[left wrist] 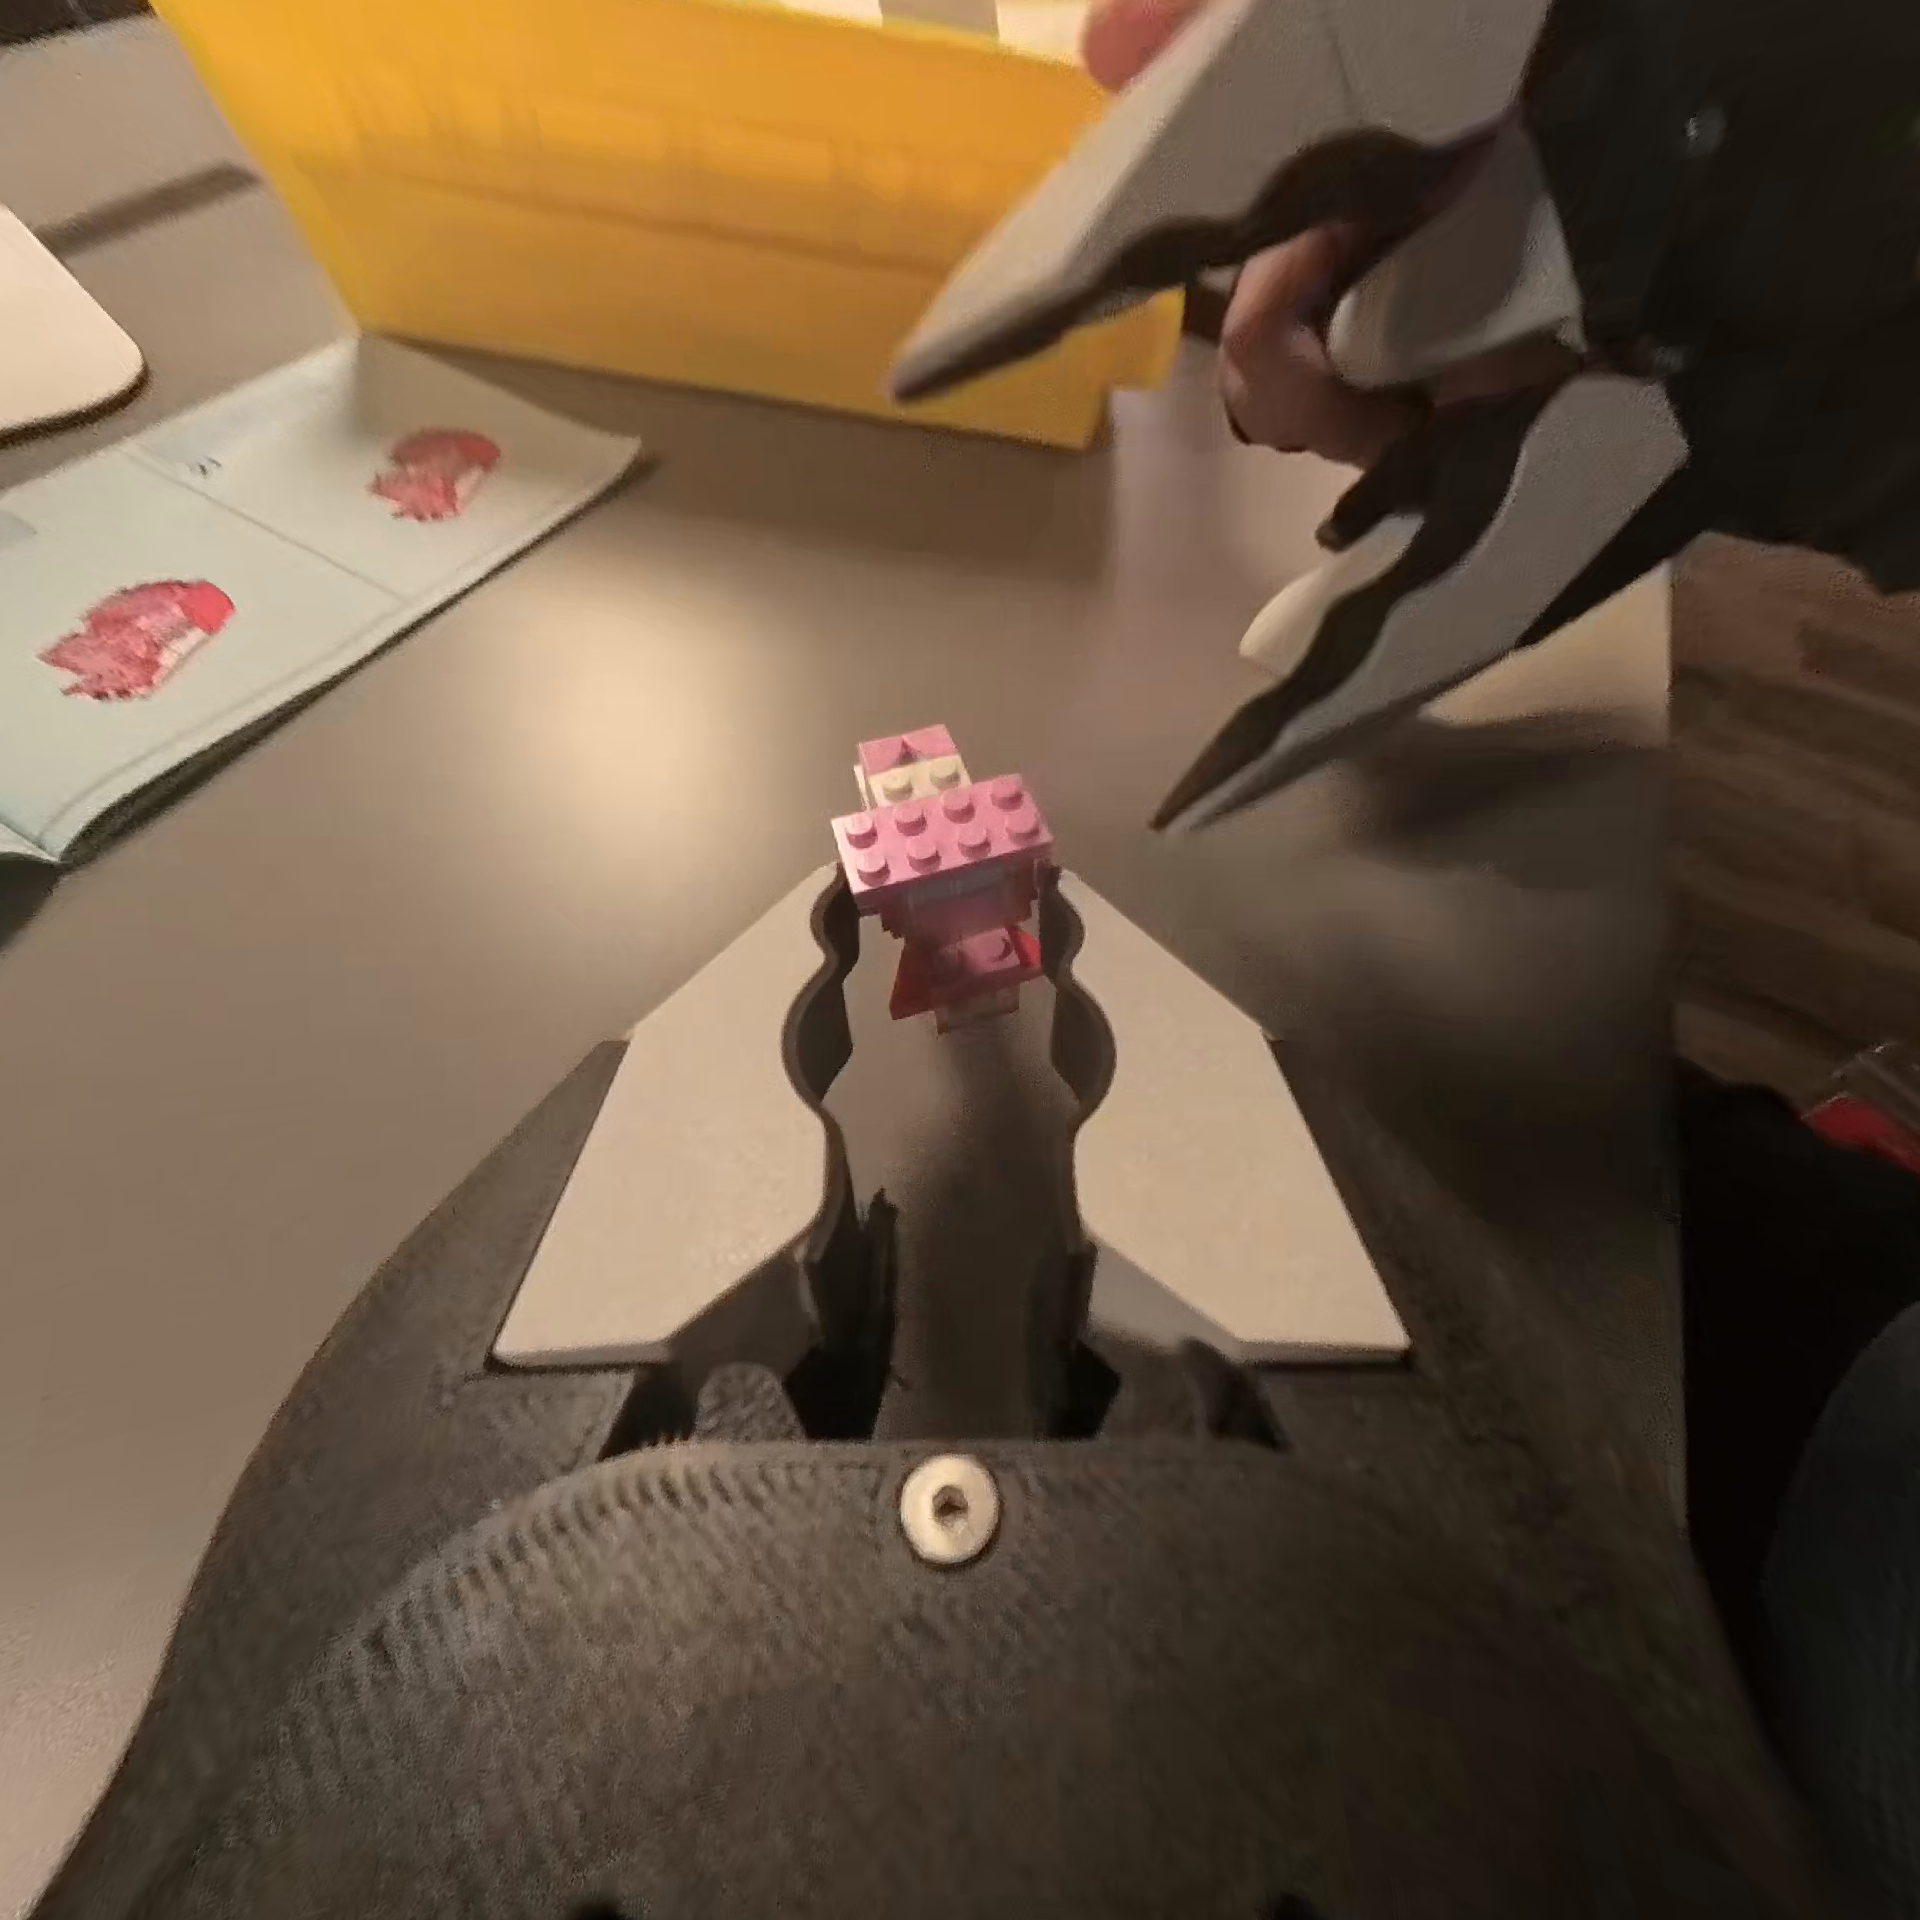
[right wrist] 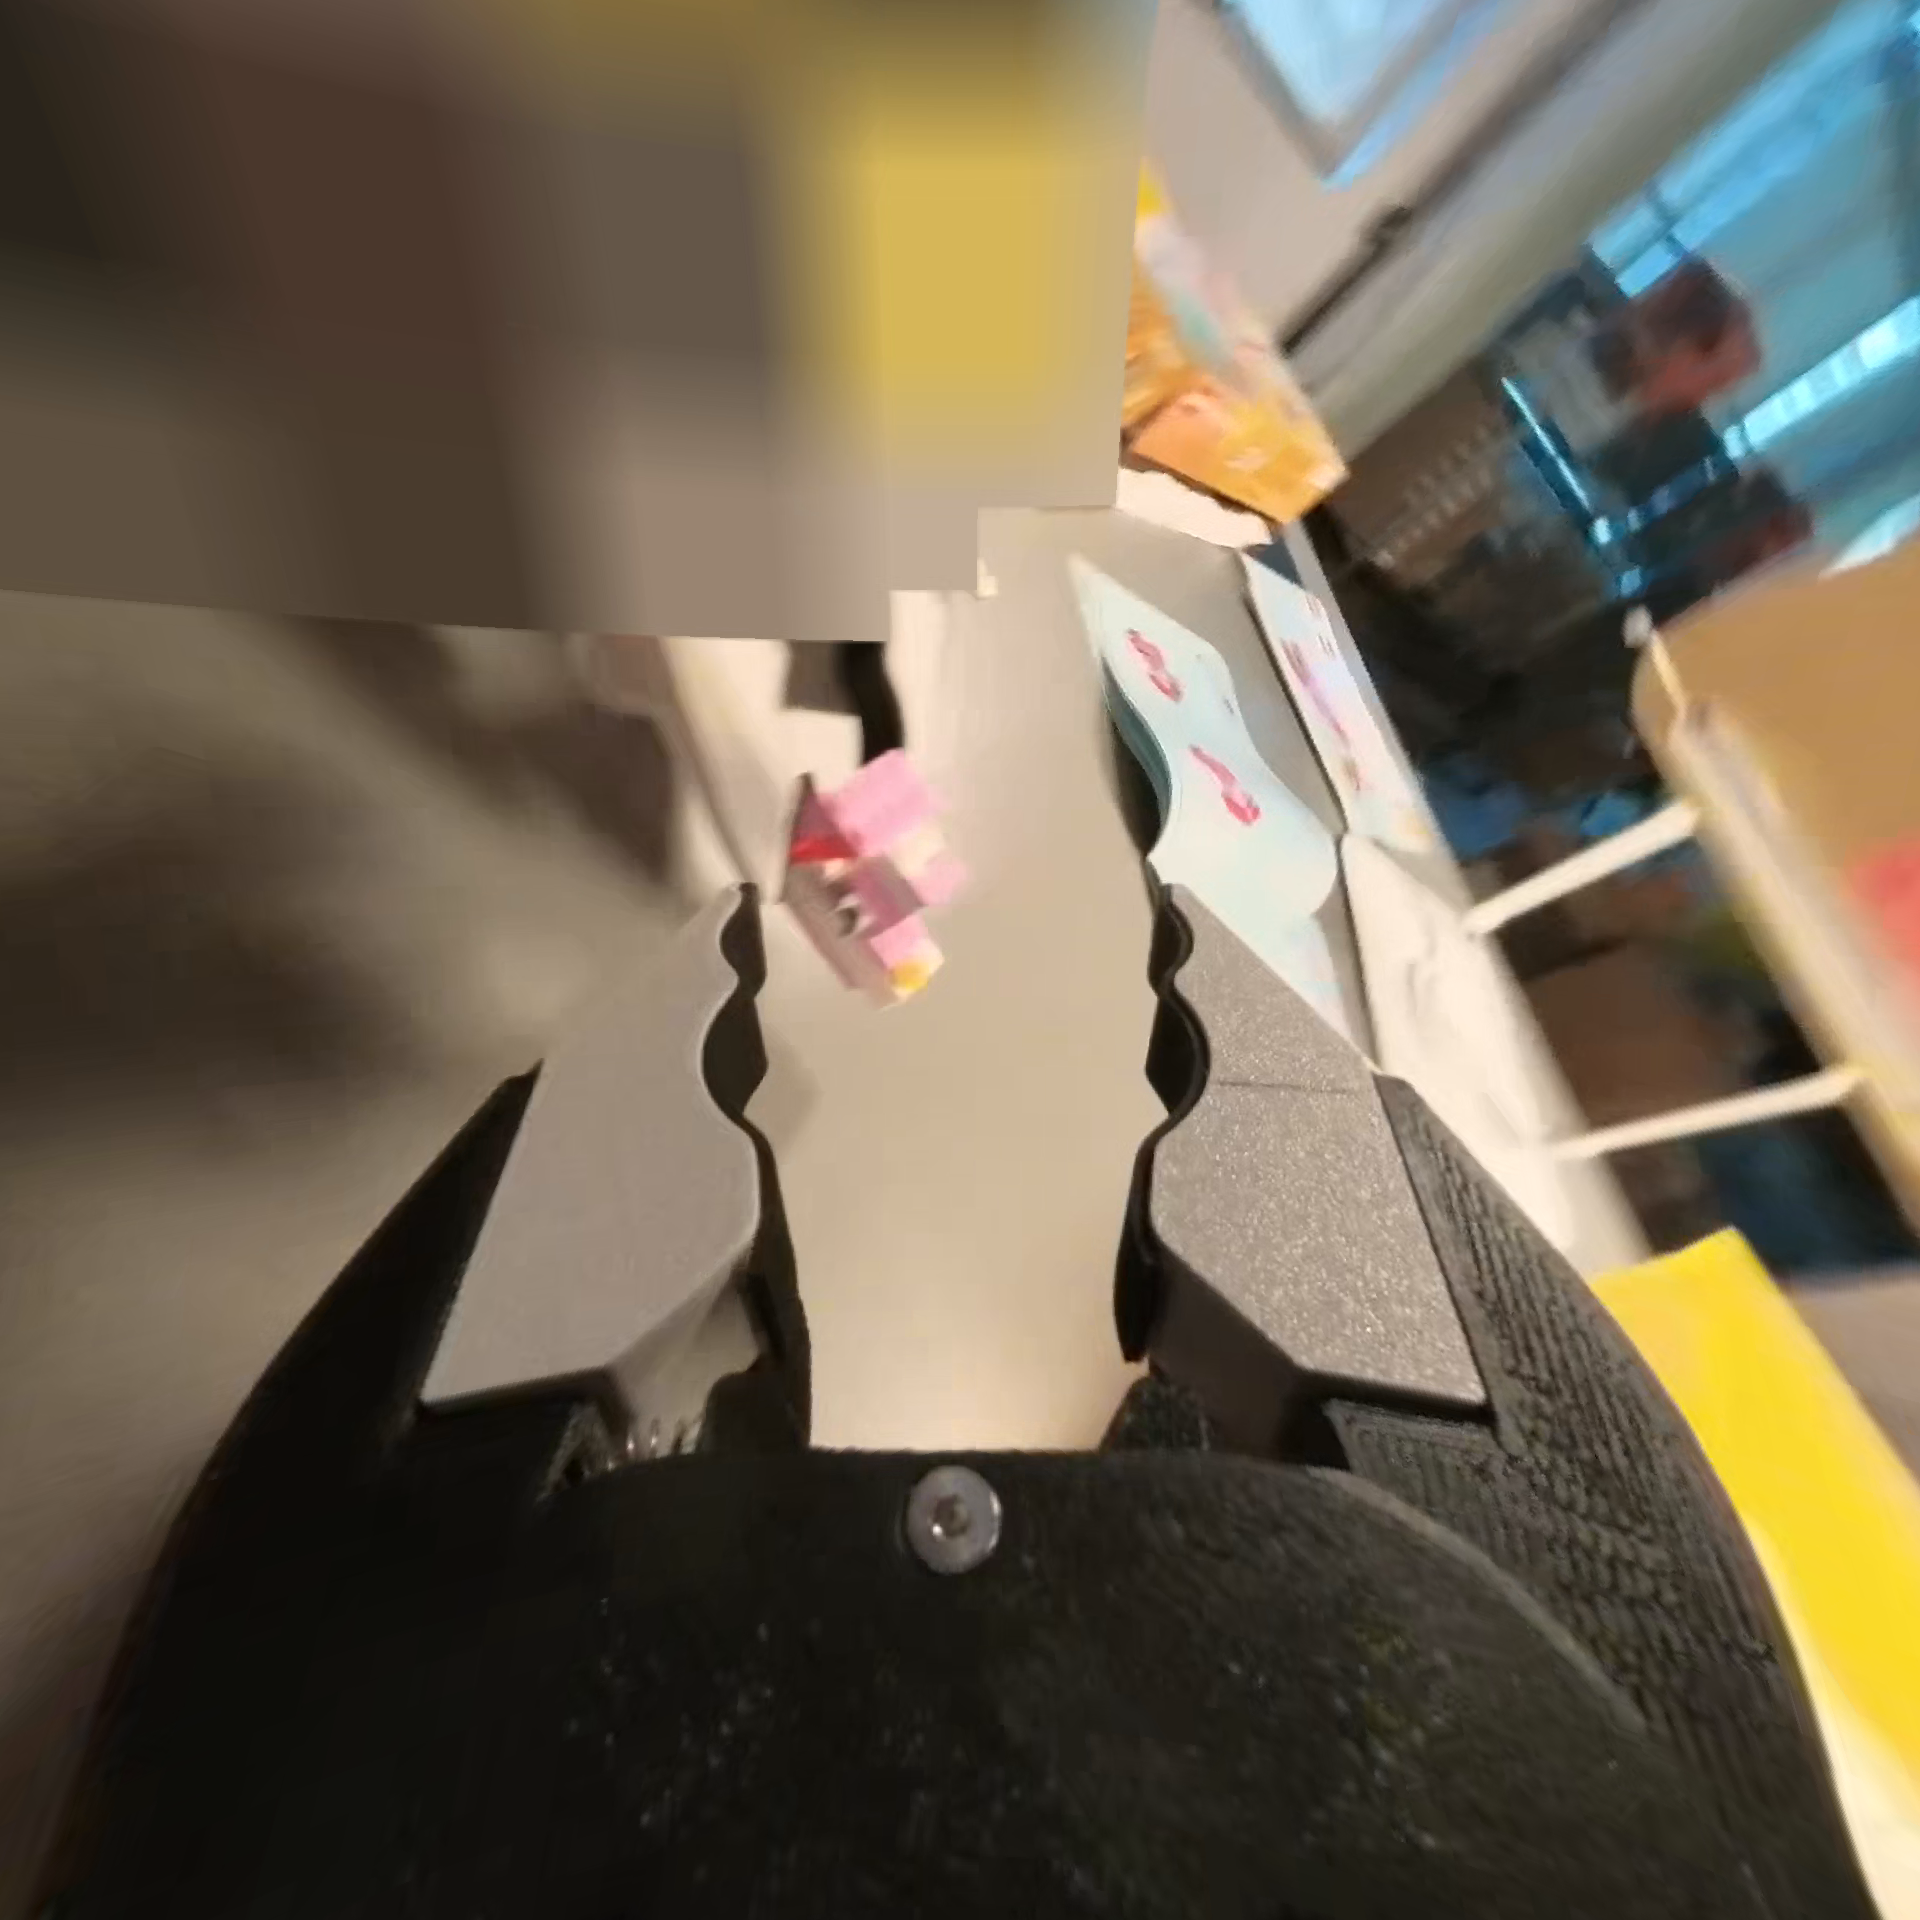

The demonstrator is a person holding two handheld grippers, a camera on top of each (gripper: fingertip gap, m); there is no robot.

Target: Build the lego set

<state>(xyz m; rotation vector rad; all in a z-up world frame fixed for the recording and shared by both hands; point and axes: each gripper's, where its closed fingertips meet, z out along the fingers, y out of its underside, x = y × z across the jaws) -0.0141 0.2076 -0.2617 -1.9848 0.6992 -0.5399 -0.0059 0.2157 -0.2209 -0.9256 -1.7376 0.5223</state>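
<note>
My left gripper is shut on a small pink brick model, which has white and red parts. Both pads press on its lower part and hold it above the brown table. My right gripper hangs up and to the right of the model with its jaws wide apart and nothing in them; a hand holds it. In the right wrist view my right gripper is open, and the pink model sits just beyond its left fingertip without touching either pad.
A yellow box stands at the back of the table. A pale blue instruction booklet with red pictures lies at the left and also shows in the right wrist view. A white rounded object lies at the far left. From either gripper's tips it is about 35 cm to the white rounded object.
</note>
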